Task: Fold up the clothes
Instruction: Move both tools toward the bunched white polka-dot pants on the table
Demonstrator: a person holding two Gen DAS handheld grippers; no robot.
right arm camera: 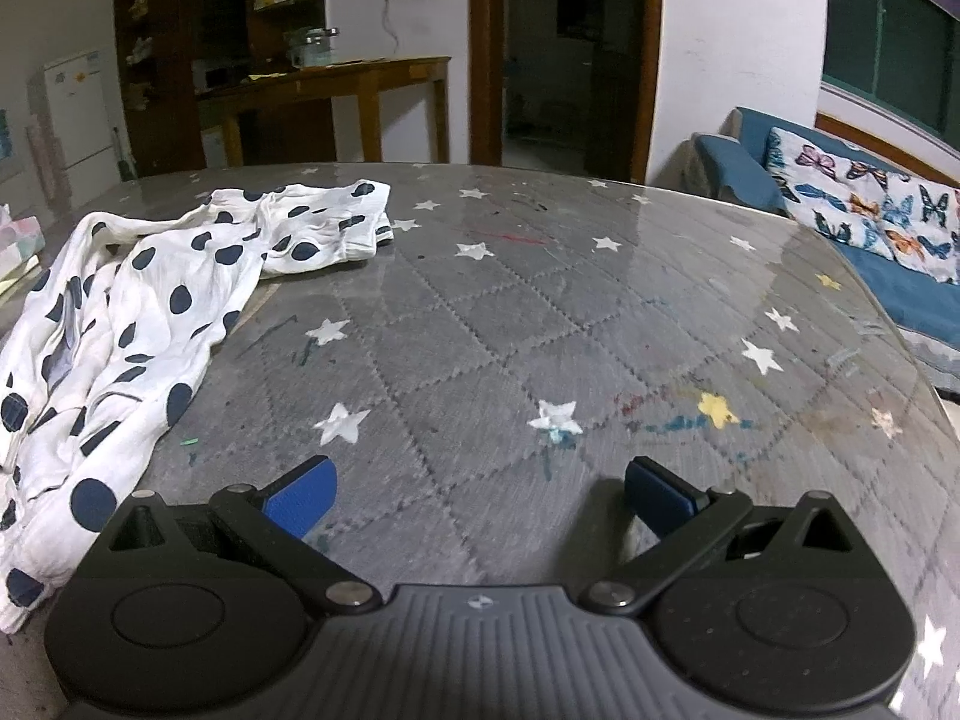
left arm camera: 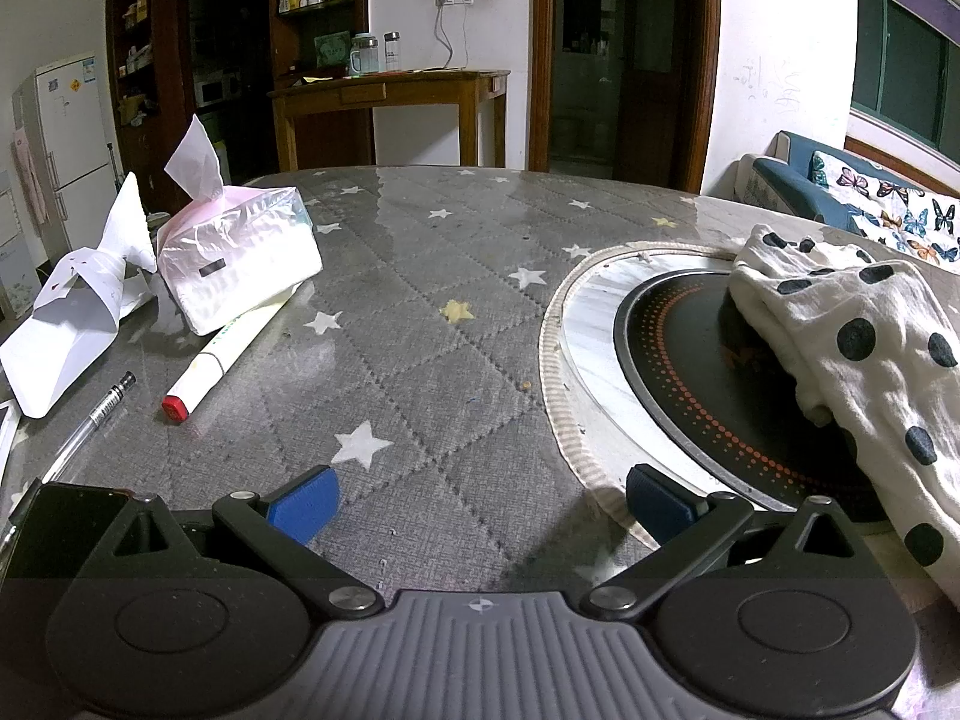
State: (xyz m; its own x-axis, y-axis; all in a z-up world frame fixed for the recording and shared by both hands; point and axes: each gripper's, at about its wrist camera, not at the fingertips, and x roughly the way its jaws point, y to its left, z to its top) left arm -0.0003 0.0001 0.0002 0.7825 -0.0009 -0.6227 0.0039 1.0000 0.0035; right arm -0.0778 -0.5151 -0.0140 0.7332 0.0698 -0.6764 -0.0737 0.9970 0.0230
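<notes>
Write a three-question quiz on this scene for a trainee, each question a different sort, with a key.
1. True or false: the left tongs are shut on the garment.
2. Multiple choice: in the left wrist view, the garment partly lies over a) the tissue pack, b) the round cooktop, c) the marker.
3. Fill in: in the right wrist view, the garment lies to the ____ of the right tongs.

Key: 1 false, both tongs are open and hold nothing; 2 b; 3 left.
</notes>
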